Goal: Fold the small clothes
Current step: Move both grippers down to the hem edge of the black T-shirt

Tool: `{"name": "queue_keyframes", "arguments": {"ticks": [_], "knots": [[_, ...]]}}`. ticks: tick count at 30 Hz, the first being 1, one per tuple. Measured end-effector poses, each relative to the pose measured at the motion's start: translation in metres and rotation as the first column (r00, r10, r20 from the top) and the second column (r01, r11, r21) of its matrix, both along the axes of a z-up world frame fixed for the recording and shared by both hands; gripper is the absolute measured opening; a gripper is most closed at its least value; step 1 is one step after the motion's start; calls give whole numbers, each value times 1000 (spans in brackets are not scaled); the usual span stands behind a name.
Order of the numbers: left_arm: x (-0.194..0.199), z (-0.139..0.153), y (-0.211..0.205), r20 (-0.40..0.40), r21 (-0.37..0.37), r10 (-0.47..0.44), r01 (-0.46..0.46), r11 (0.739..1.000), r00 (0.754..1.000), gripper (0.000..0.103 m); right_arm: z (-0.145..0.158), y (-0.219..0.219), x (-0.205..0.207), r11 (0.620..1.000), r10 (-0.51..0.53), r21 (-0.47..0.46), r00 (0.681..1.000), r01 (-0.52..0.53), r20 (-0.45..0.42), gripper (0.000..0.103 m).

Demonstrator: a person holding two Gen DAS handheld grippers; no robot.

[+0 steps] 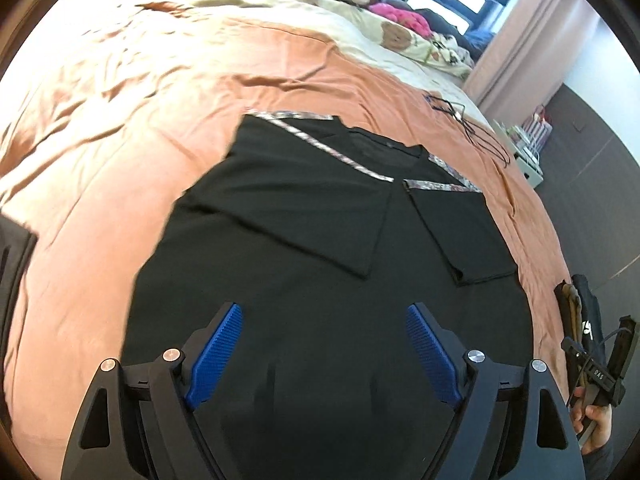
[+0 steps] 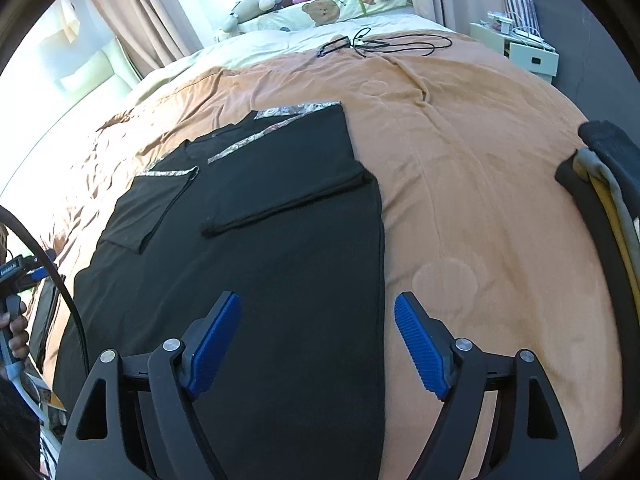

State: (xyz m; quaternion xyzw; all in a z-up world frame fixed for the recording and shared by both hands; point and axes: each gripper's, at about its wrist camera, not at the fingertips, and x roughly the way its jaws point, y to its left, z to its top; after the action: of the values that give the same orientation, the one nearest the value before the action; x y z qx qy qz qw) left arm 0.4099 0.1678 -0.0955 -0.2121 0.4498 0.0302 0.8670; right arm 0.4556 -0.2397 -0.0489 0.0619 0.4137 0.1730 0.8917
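The black shirt (image 1: 304, 280) lies flat on the orange blanket (image 1: 100, 184), both sleeves already folded inward across its chest; all positions below refer to this shirt.

Left gripper (image 1: 324, 356): jaws released and spread wide, nothing between the blue ribbed pads (image 1: 216, 356). It hovers over the shirt's hem end, inside both side edges.

Right gripper (image 2: 318, 344): jaws likewise released and empty. It straddles the shirt's right side edge, one pad over black cloth, the other over blanket.

The shirt's long axis runs straight away from both grippers, hem nearest, collar farthest. The next fold probably carries the hem toward the collar.

Materials: the shirt is a matte, limp knit with patterned shoulder trim (image 1: 320, 146); the blanket is soft, lightly creased fleece.
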Motion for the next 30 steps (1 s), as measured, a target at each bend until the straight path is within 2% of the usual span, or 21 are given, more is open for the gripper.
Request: {"name": "queue_keyframes", "arguments": {"ticks": [6, 8, 12, 23, 30], "knots": [[-44, 0, 25, 19, -14, 59, -59, 998, 998, 86, 3, 3, -29, 999, -44, -25, 999, 44, 9, 88], [-61, -1, 31, 28, -14, 79, -79, 997, 996, 96, 4, 5, -39, 998, -57, -19, 998, 58, 12, 93], [-82, -4, 35, 35, 6, 100, -101, 995, 994, 102, 3, 9, -59, 996, -79, -37, 997, 79, 15, 103], [-137, -28, 54, 11, -29, 127, -127, 991, 992, 102, -19, -8, -93, 997, -55, 54, 998, 57, -41, 103], [-175, -42, 70, 15, -55, 159, -158, 986, 987, 101, -34, -23, -115, 992, -53, 110, 998, 57, -40, 103]]}}
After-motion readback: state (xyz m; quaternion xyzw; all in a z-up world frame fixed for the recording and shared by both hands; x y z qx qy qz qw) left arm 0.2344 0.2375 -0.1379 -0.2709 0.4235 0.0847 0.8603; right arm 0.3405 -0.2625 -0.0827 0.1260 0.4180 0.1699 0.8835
